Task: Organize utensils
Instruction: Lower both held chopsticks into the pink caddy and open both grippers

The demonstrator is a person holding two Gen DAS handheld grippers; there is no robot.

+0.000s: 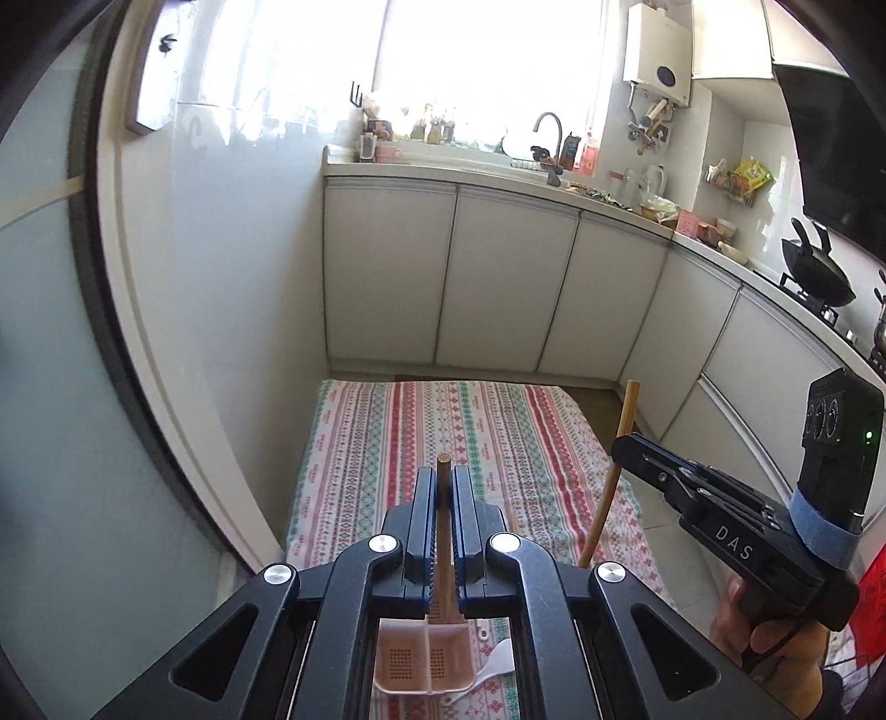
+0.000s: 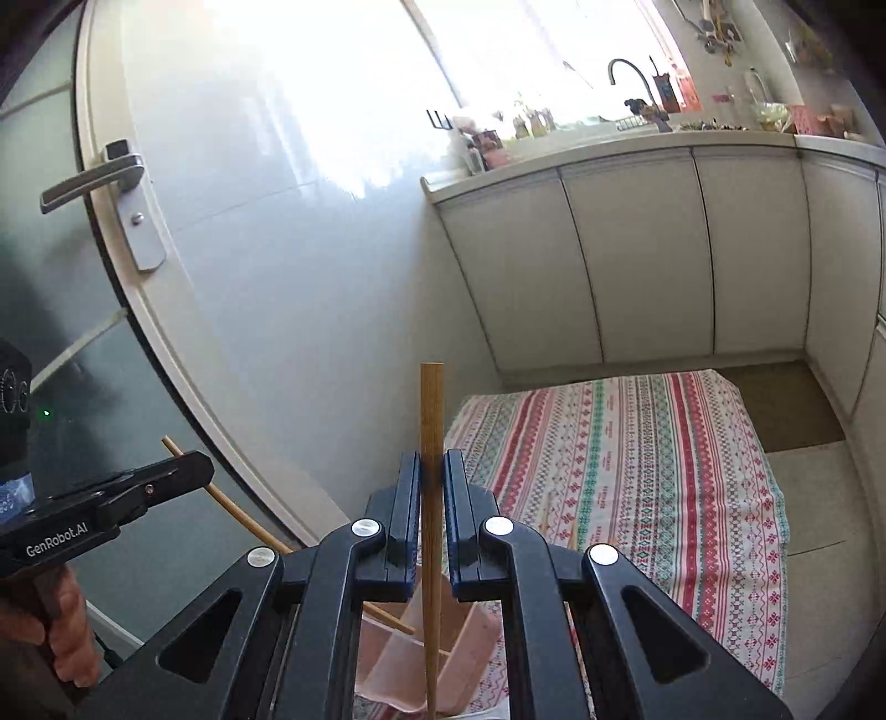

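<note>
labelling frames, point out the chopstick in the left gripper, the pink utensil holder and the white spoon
chopstick (image 1: 443, 531), left wrist view, mid shaft between the pads
pink utensil holder (image 1: 423, 662), left wrist view, centre divider
white spoon (image 1: 495, 659), left wrist view, bowl beside the holder

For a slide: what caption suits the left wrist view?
Left gripper clamps a wooden chopstick above a pink plastic utensil holder.

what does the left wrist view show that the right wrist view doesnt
Only the left wrist view: a black wok on the stove, a white water heater on the wall, and a white spoon beside the holder.

Only the right wrist view: a door handle.

Both: the pink utensil holder on the patterned tablecloth, the faucet, and each gripper shut on a wooden chopstick, left gripper and right gripper.
</note>
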